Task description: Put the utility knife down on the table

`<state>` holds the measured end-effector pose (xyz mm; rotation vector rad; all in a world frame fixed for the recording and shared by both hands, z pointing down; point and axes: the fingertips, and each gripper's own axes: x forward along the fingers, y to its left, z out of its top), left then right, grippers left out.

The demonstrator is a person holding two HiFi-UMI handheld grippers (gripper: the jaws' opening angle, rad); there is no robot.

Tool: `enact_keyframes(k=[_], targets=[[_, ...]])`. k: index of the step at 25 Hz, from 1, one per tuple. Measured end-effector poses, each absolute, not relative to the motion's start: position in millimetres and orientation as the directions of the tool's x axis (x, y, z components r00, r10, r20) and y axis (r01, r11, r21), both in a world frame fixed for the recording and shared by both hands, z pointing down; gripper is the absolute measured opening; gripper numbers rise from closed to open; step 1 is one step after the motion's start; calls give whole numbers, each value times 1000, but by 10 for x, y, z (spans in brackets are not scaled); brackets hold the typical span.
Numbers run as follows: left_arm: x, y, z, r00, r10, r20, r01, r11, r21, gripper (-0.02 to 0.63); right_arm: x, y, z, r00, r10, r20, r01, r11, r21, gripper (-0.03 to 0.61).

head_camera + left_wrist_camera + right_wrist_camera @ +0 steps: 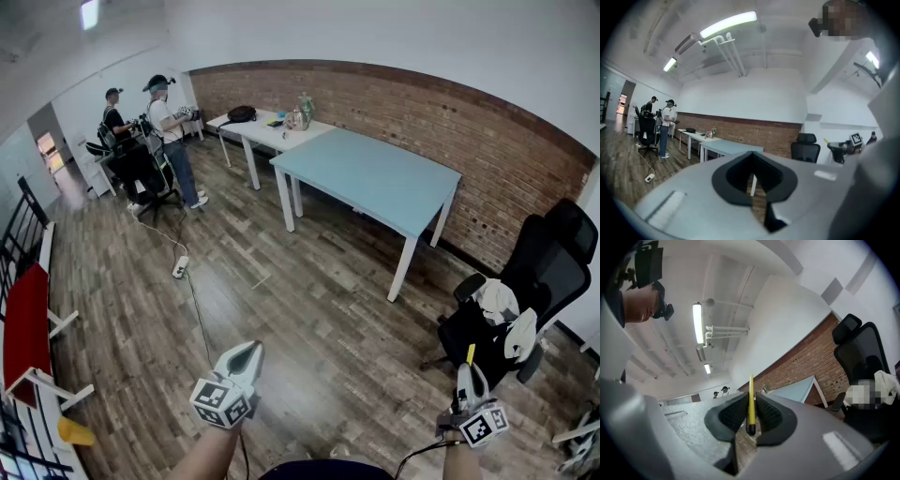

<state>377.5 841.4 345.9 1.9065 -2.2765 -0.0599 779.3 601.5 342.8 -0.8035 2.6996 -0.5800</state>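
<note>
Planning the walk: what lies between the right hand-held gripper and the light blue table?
Only bare wooden floor, in the head view.

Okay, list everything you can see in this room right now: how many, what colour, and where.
Blue table: one, light blue, mid-room by the brick wall.
White table: one, white, behind the blue one, with a black bag and small items on it.
Chairs: two, black; one far right, one by the people.
People: two, far left.
Power strip: one, white, on the floor.
Red board: one, left edge.
Knife: one, yellow, in the right gripper.
Left gripper: grey, shut, empty.
Right gripper: grey, shut on the knife.
</note>
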Motion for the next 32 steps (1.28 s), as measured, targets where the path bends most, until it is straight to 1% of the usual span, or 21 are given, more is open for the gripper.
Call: enact_keyframes(k=[7, 13, 17, 19, 24, 29, 32], targets=[[3928, 8247, 3394, -141, -985, 103, -983, 151, 101, 3, 7740, 5812, 3373, -829, -542, -140, -445, 789, -423, 47], [3950, 8221, 3460, -182, -976, 116, -977, 193, 91, 3, 7724, 5576, 3524, -837, -532, -133, -430, 787, -442, 48], [3728, 8183, 3417, -217, -969, 119, -969, 229, 93, 3, 7533, 5486, 3581, -870, -484, -97, -391, 795, -463, 48], [3600, 8102, 3406, -221, -969, 113, -968, 232, 94, 3, 7459, 5427, 3586, -877, -470, -104, -371, 797, -476, 48], [3332, 7721, 3459, -201, -974, 104, -976, 209, 68, 3, 7259, 5175, 3558, -863, -491, -116, -394, 799, -454, 48], [2951, 7381, 3582, -188, -976, 110, -971, 201, 126, 3, 6977, 4938, 3574, -856, -510, -85, -425, 787, -447, 48], [2716, 7181, 3611, -173, -977, 121, -974, 188, 127, 3, 6784, 4797, 3600, -845, -528, -80, -440, 774, -456, 48]])
